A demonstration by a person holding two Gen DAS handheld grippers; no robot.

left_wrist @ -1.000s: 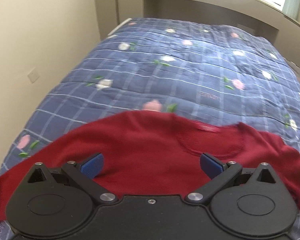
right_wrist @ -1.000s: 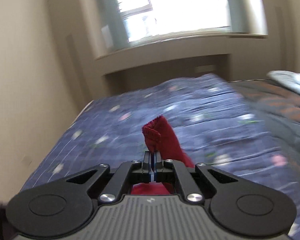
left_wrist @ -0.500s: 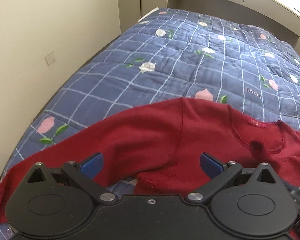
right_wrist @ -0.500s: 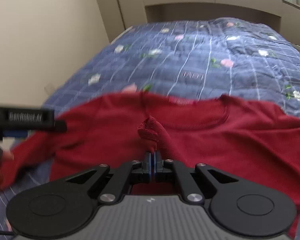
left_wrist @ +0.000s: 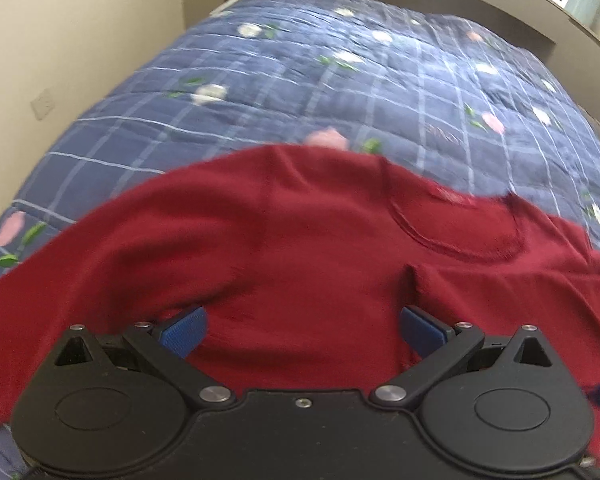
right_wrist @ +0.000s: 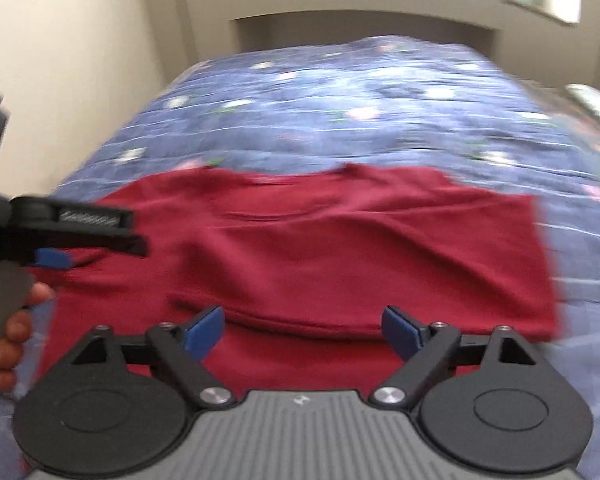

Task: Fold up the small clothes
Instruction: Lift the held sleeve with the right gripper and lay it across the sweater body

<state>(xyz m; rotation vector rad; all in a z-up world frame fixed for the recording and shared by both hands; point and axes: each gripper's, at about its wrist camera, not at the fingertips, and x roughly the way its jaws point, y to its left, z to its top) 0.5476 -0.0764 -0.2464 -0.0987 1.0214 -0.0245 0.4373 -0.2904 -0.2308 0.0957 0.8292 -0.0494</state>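
Red top [right_wrist: 340, 248] crosswise, neckline away

Motion-blurred quilt [right_wrist: 340, 92]; red top's [left_wrist: 300, 248] left sleeve beyond the frame edge.

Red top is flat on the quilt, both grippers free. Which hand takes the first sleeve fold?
Left, probably. The left gripper hovers open over the red top, whose long sleeve trails to its side. The right gripper is just opening over the hem, nothing between its fingers.

Red sweater [left_wrist: 300, 248] spread flat on blue floral quilt [left_wrist: 340, 92] — left gripper [left_wrist: 302, 330] wide-jawed above it
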